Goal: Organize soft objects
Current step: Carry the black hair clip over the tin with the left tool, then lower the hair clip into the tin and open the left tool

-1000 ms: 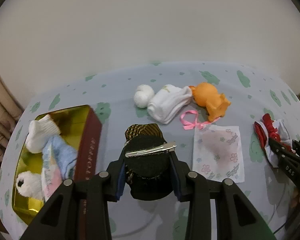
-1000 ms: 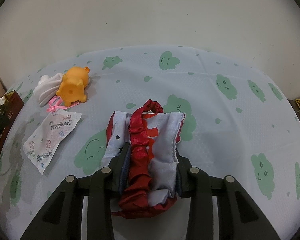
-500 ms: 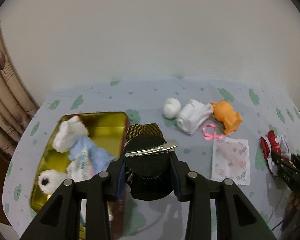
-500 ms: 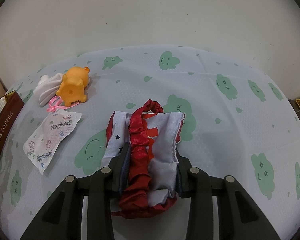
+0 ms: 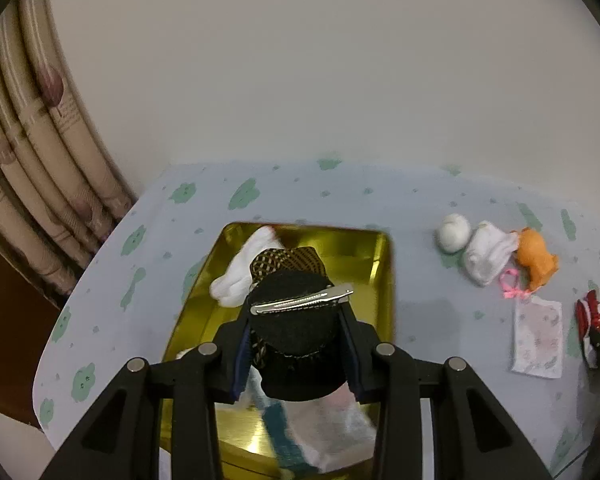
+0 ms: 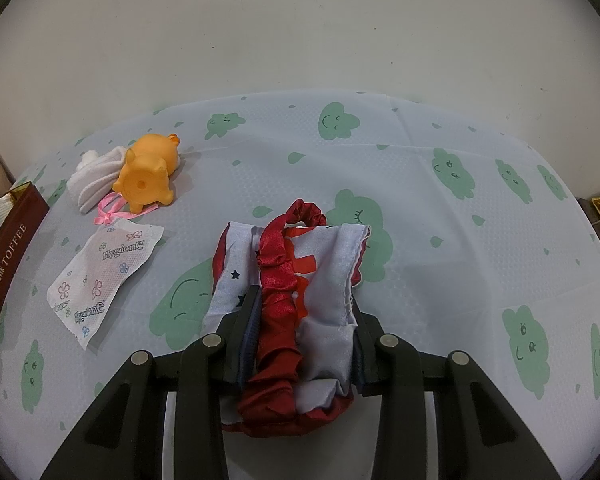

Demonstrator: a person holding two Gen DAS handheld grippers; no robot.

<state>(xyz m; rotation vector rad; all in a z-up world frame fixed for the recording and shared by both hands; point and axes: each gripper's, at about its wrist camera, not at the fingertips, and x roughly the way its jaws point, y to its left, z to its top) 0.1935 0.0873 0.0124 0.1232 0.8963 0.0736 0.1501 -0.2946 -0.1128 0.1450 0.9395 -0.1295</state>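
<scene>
My left gripper [image 5: 296, 344] is shut on a black hair piece [image 5: 296, 332] with a silver clip and a checked brown cloth, held above the open gold tin [image 5: 382, 276]. The tin holds a white sock [image 5: 240, 276] and a pale packet [image 5: 332, 420]. My right gripper [image 6: 300, 344] is shut on a red and pale blue cloth pouch [image 6: 296, 276] that rests on the tablecloth. A white ball [image 5: 454, 232], rolled white sock [image 5: 488, 254], orange toy [image 5: 534, 258] and a tissue packet [image 5: 538, 336] lie on the table to the right.
In the right wrist view the orange toy [image 6: 148, 174], white sock [image 6: 94, 178], pink ribbon [image 6: 108, 212] and tissue packet [image 6: 104, 268] lie left, beside the tin's brown side [image 6: 8, 260]. A curtain [image 5: 32, 136] hangs left. The table's edge runs behind the tin.
My left gripper has moved left with the hair piece, from beside the tin to above it. The right gripper and its pouch have not moved.
</scene>
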